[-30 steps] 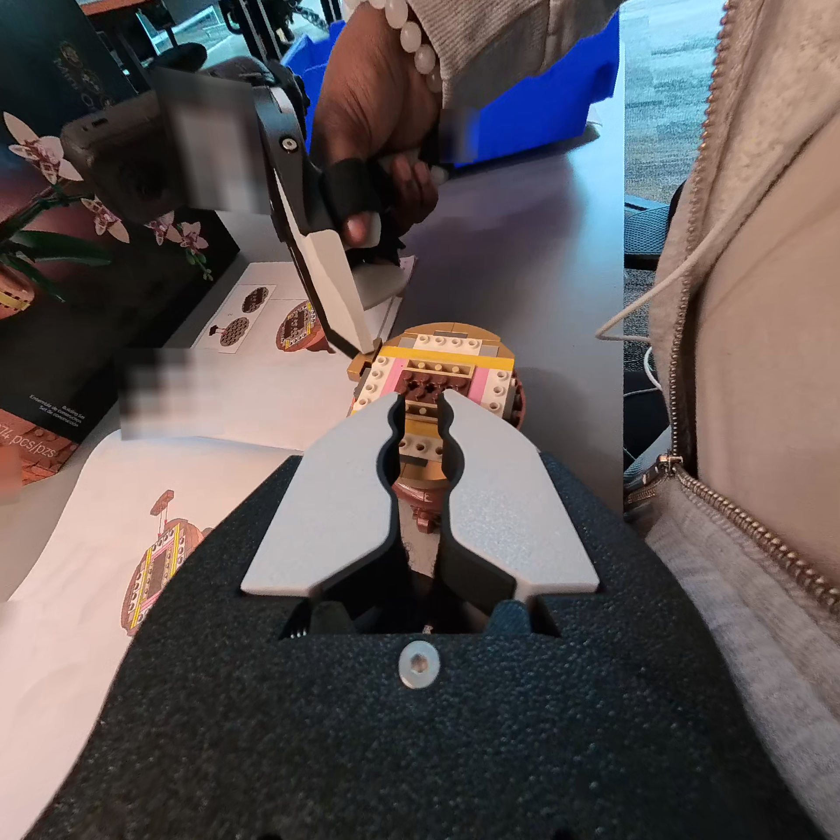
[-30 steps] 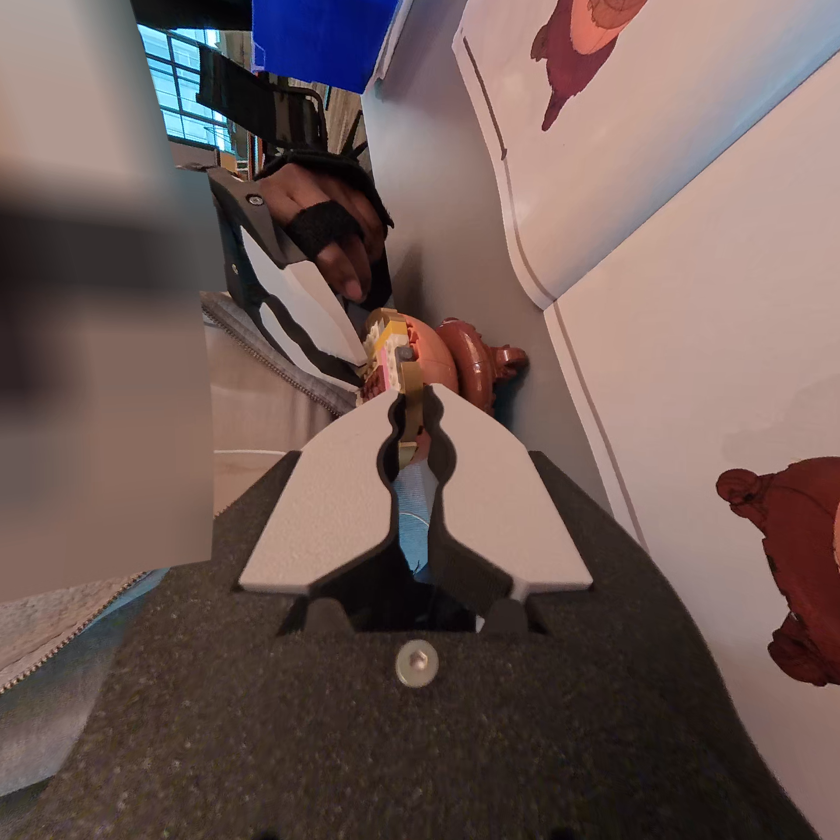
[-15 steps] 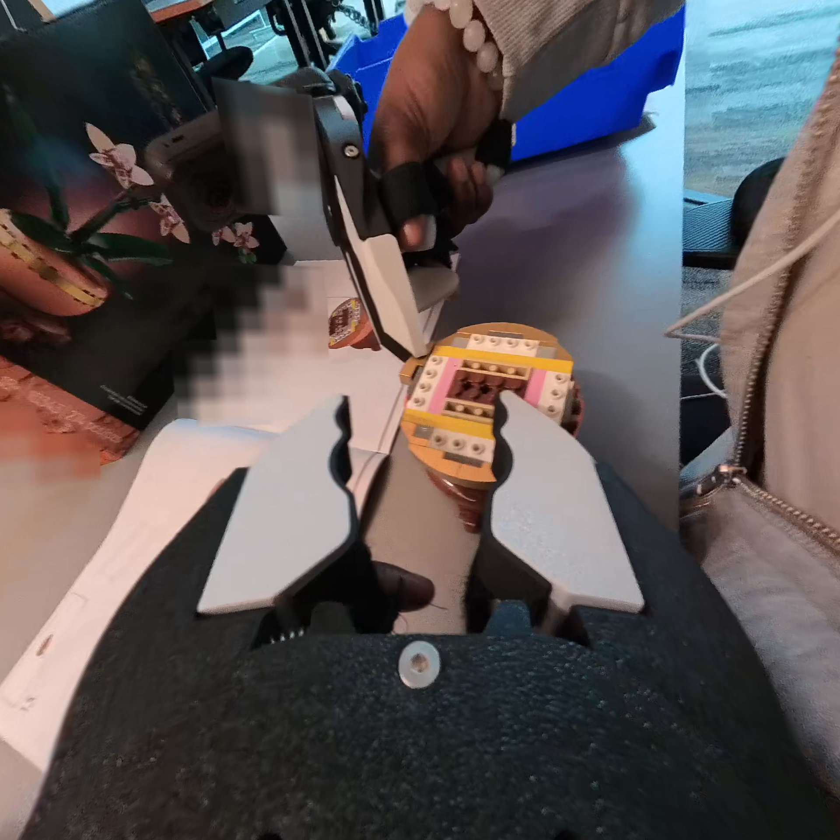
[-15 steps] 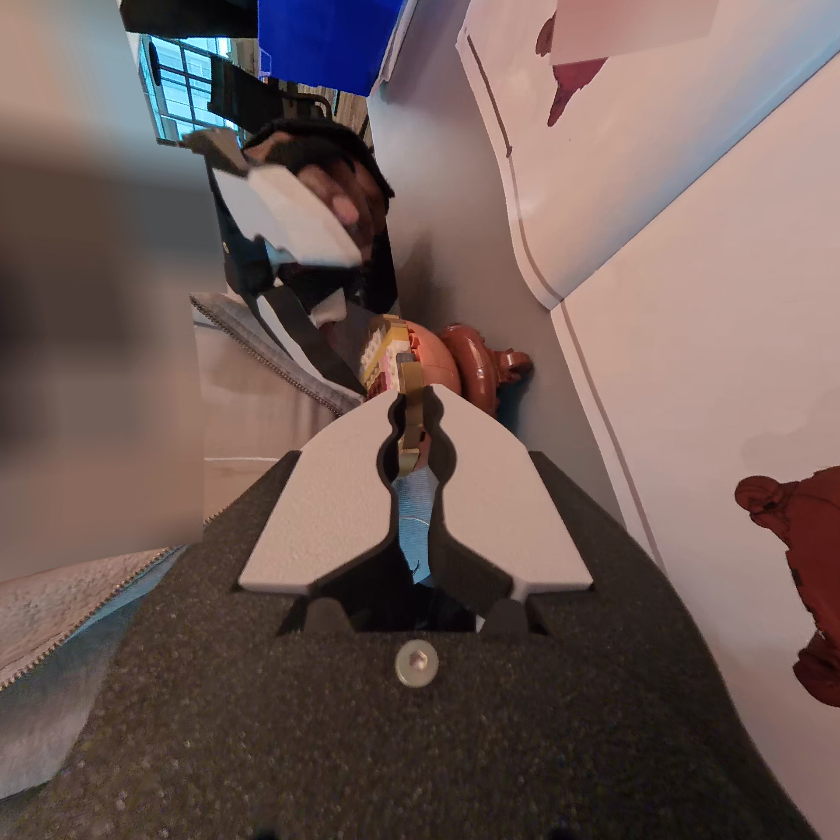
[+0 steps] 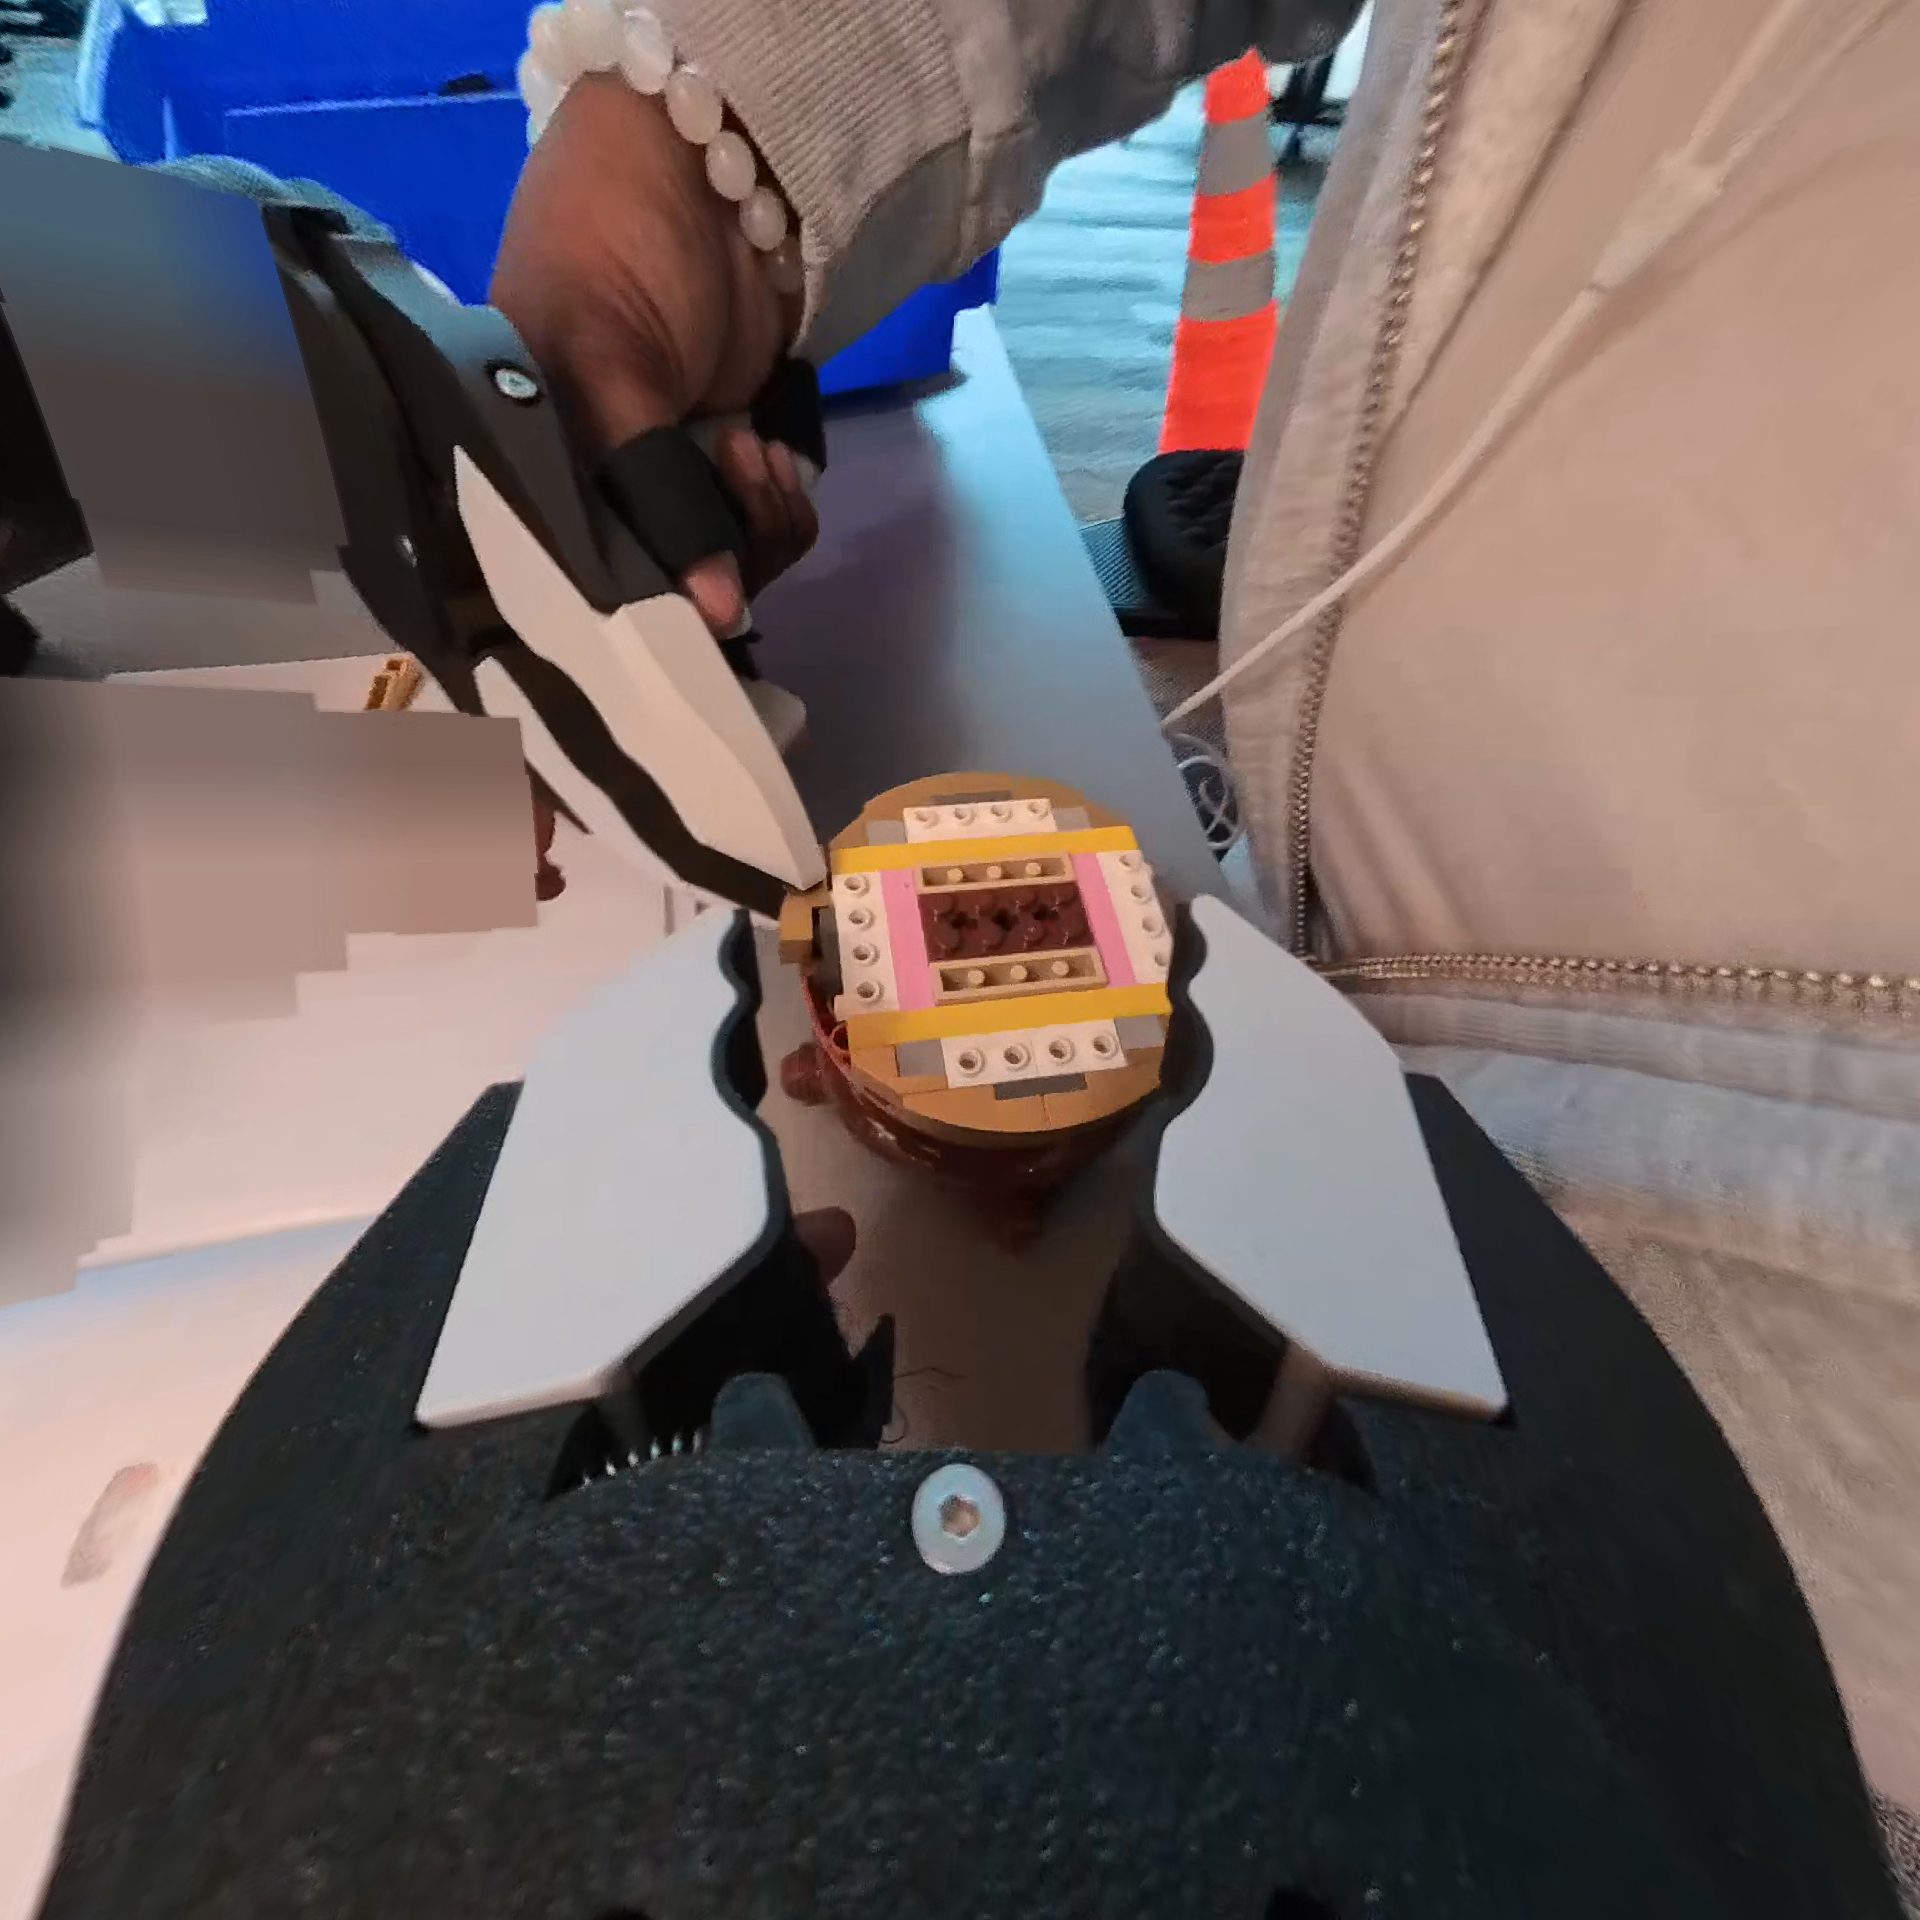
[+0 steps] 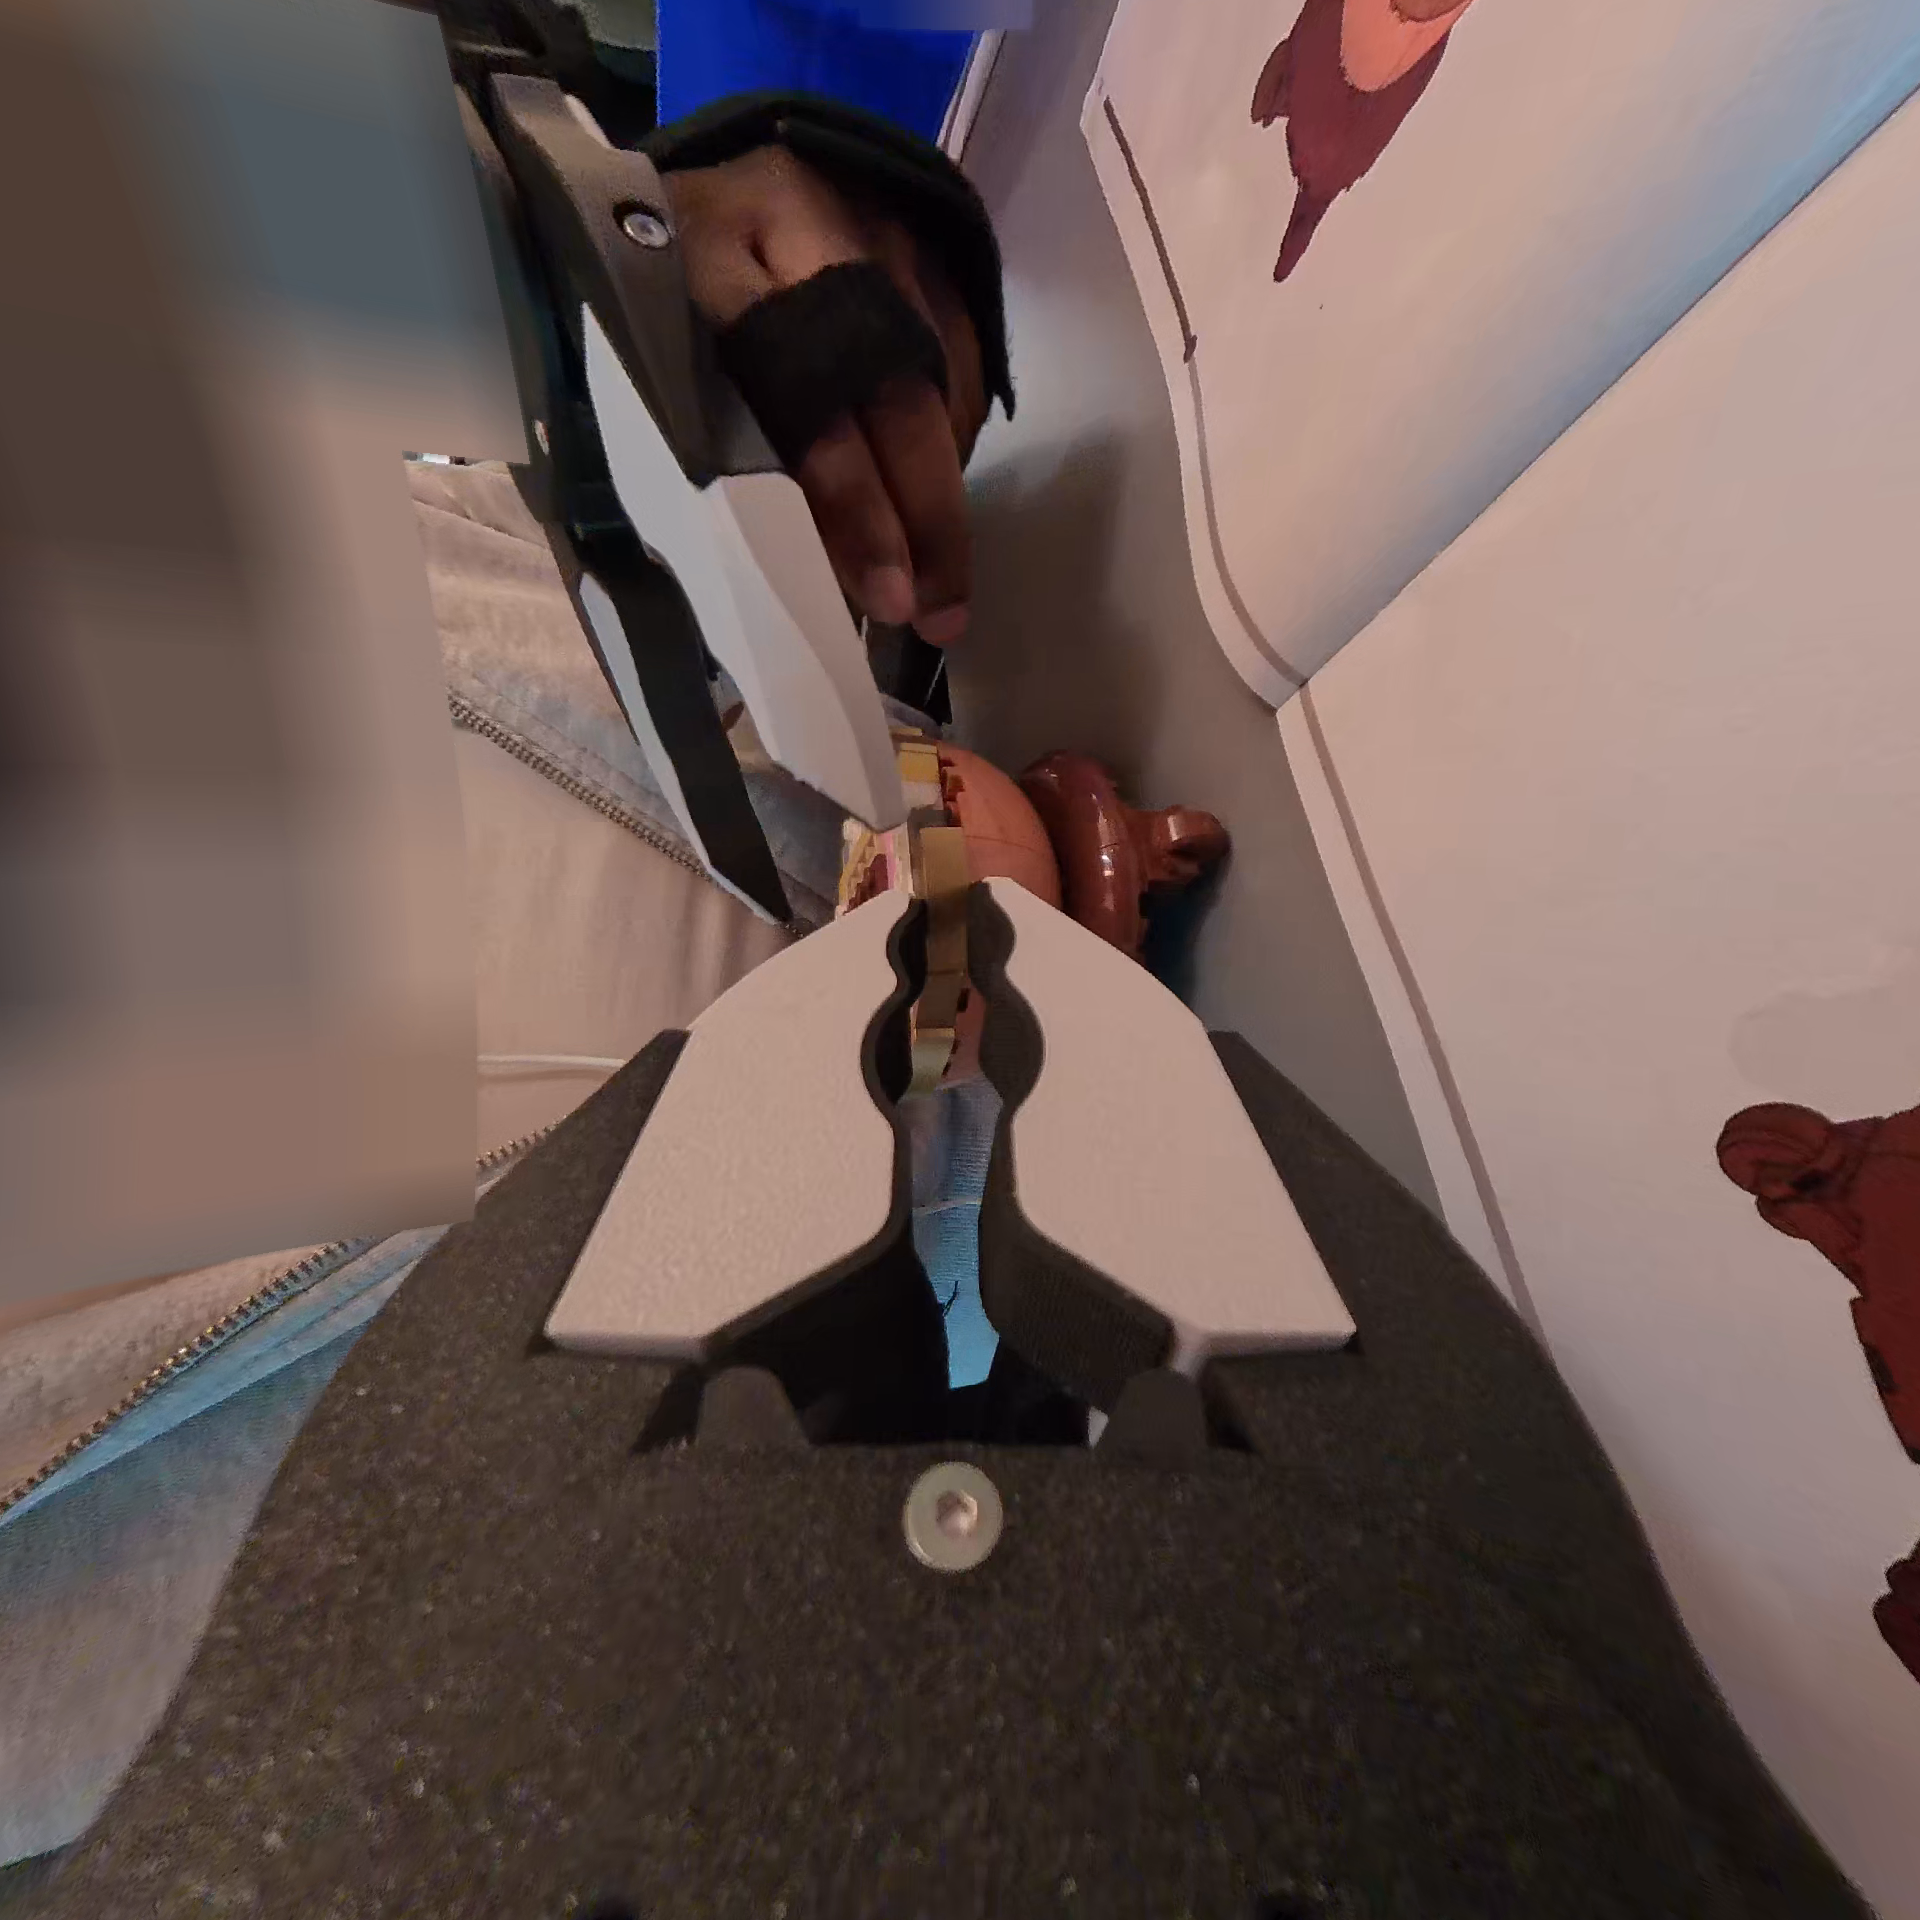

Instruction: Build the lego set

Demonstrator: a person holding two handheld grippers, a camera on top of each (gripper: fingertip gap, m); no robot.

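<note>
left gripper (image 5: 966, 940) spread wide, straddling lego pot (image 5: 1003, 961) | right gripper (image 6: 945, 914) pinching tan rim piece (image 6: 943, 940) at pot's left edge | table edge (image 5: 1049, 582) near

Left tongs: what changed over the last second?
The left tongs let go of the lego pot: shut on its near edge a second ago, they have opened wide and now straddle it. The right tongs stayed shut on the tan piece at the pot's side. The pot stays on the table.
</note>
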